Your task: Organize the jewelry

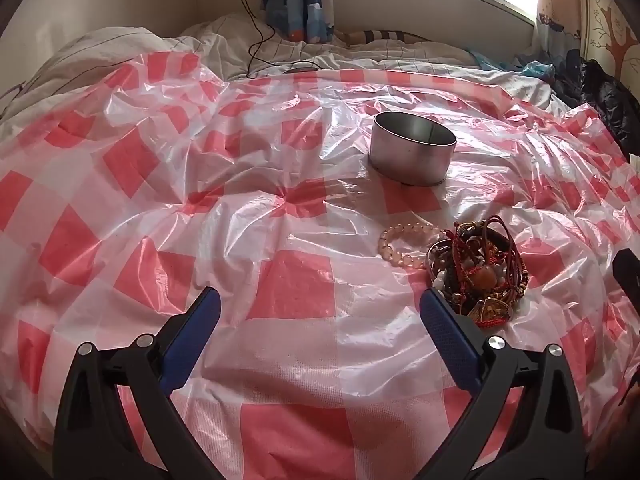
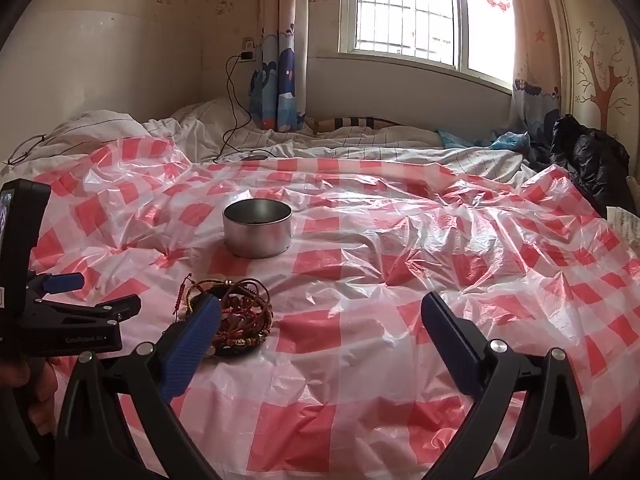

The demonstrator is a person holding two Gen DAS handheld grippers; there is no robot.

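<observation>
Only from the left wrist, pink bead bracelet [image 1: 404, 246] beside jewelry pile [image 1: 478, 274]; both grippers wide, empty.

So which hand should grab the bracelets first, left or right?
Probably the left. The left gripper hangs open with one finger beside the bracelet pile. The right gripper is open too, but the pile lies off by its left finger. The tin stands beyond.

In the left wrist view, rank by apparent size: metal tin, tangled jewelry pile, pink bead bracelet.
1. Tangled jewelry pile and metal tin: too alike to rank, and the pile lies nearer the camera.
2. Pink bead bracelet: smallest, partly hidden by the pile.
</observation>
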